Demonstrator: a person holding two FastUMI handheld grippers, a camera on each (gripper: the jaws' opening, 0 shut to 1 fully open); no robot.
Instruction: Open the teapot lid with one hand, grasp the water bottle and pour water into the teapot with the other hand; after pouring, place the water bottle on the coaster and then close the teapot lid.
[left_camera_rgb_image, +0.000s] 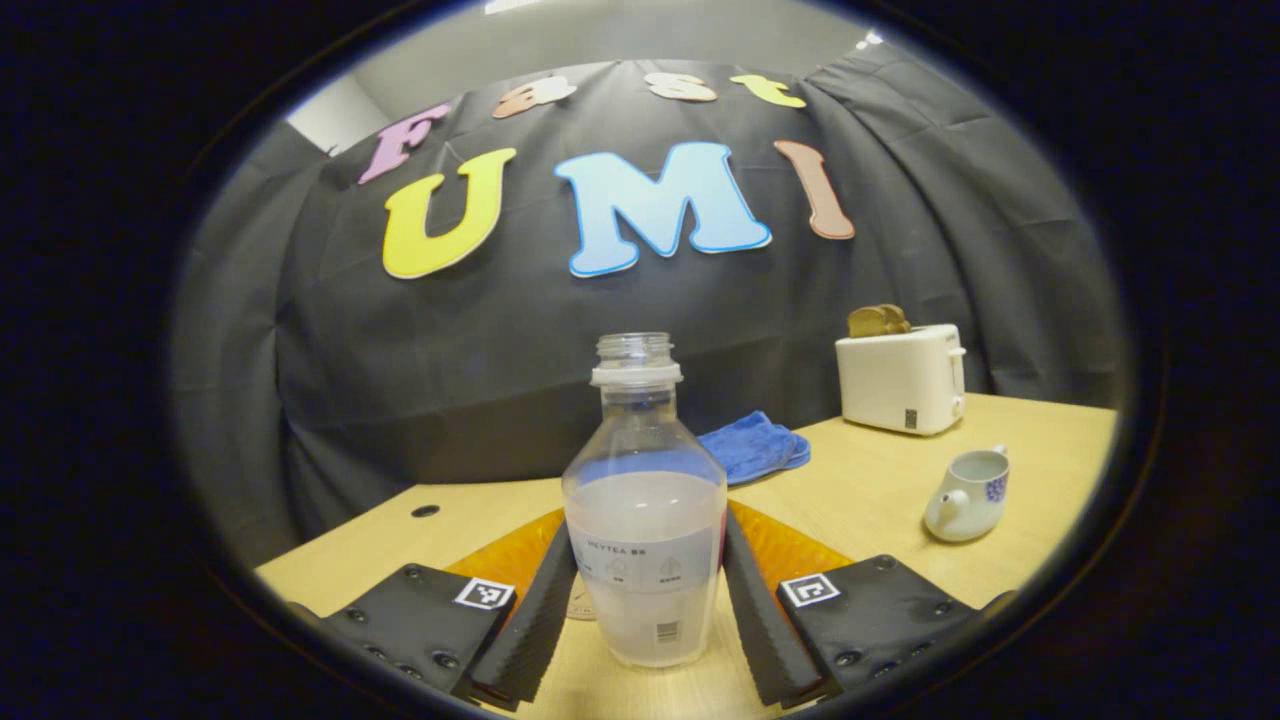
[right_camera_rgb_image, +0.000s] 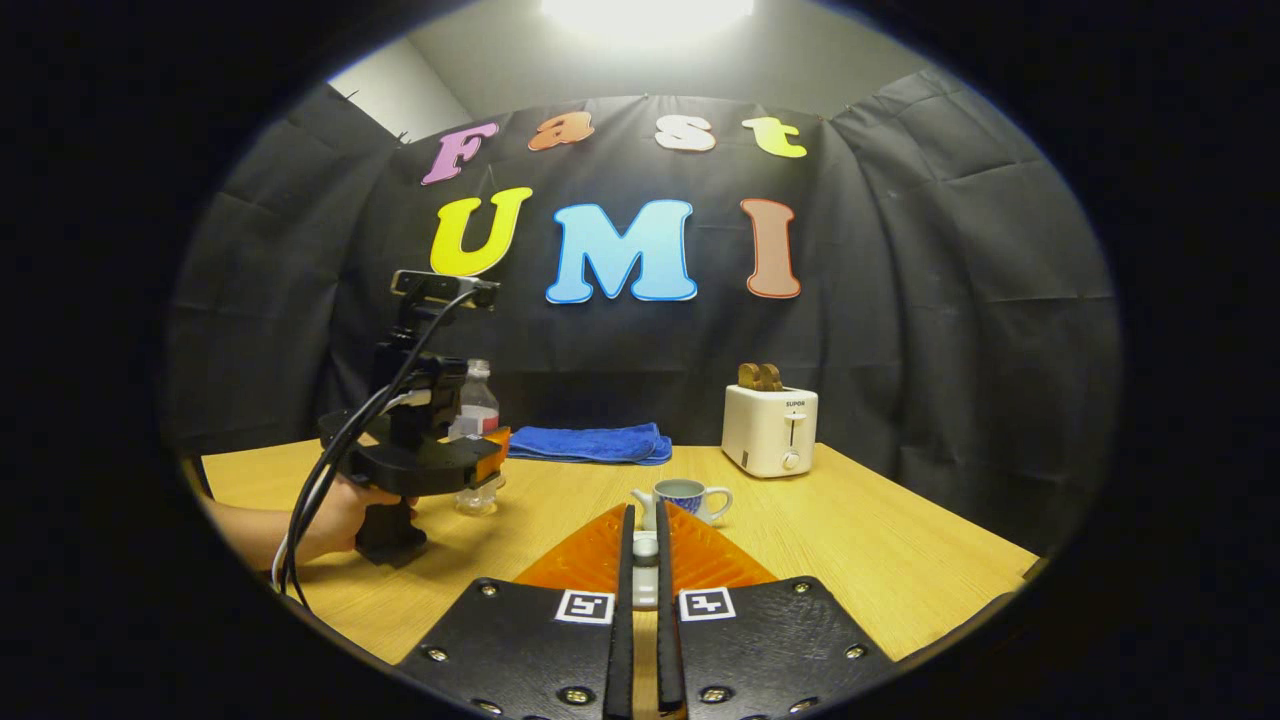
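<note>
An uncapped clear water bottle (left_camera_rgb_image: 645, 560), about half full, stands on the wooden table (left_camera_rgb_image: 880, 500) between my left gripper's (left_camera_rgb_image: 648, 545) fingers, which press on both its sides. A pale round coaster (left_camera_rgb_image: 581, 603) peeks out at the bottle's lower left. The white teapot (left_camera_rgb_image: 968, 495), its top open, sits off to the right. In the right gripper view my right gripper (right_camera_rgb_image: 645, 522) is shut on the small white teapot lid (right_camera_rgb_image: 646, 570), held just in front of the open teapot (right_camera_rgb_image: 685, 497). Further left a hand holds the left gripper (right_camera_rgb_image: 480, 458) around the bottle (right_camera_rgb_image: 478, 408).
A white toaster (right_camera_rgb_image: 768, 430) with toast in it stands at the back right of the table. A folded blue cloth (right_camera_rgb_image: 590, 443) lies along the back edge by the black wall. The table's right edge (right_camera_rgb_image: 1000, 560) runs close by.
</note>
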